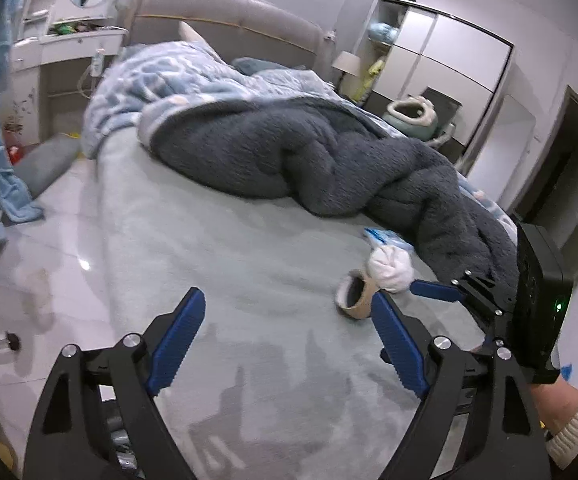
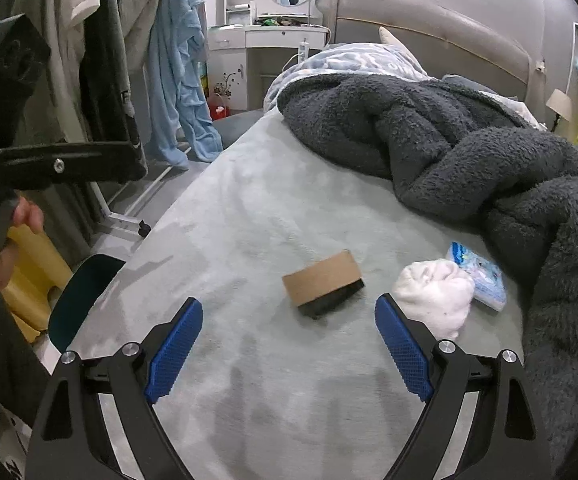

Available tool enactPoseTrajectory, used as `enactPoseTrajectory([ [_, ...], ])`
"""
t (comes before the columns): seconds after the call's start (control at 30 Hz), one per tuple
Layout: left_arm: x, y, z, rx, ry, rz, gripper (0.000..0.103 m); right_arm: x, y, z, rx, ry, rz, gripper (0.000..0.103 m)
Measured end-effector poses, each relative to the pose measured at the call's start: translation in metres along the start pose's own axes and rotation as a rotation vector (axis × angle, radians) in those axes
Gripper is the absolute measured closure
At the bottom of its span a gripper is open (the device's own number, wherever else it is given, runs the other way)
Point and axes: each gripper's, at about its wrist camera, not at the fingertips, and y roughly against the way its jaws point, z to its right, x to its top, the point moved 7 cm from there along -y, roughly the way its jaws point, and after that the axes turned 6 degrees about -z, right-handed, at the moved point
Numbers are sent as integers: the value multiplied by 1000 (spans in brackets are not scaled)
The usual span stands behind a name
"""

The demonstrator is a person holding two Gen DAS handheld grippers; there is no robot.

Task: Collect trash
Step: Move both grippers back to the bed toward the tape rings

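Three bits of trash lie on the pale green bed sheet (image 2: 273, 208): a flattened cardboard tube (image 2: 323, 282), a crumpled white tissue (image 2: 435, 292) and a blue plastic packet (image 2: 479, 276). My right gripper (image 2: 287, 301) is open just short of the tube, nothing between its pads. In the left wrist view the tube (image 1: 355, 296), tissue (image 1: 389, 272) and packet (image 1: 385, 238) sit to the right. My left gripper (image 1: 285, 296) is open over bare sheet, left of the tube. One of the right gripper's fingers (image 1: 433, 290) reaches in beside the tissue.
A dark grey fluffy blanket (image 2: 469, 152) and a blue patterned quilt (image 1: 177, 76) are heaped across the bed behind the trash. Left of the bed stand a rack of hanging clothes (image 2: 101, 60), a white dressing table (image 2: 265, 40) and a dark teal seat (image 2: 85, 292). A person's hand (image 2: 5, 240) holds the left gripper.
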Motion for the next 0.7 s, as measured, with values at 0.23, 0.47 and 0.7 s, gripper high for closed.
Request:
enactPoseTrajectory([
  [0.23, 0, -35, 21, -51, -41, -55, 23, -13, -15, 15, 31, -13, -16, 14],
  [0.47, -5, -70, 27, -102, -25, -118, 27, -20, -31, 32, 55, -40, -25, 22],
  [0.7, -12, -98, 36, -207, -8, -186, 30, -19, -39, 39, 80, -34, -20, 33],
])
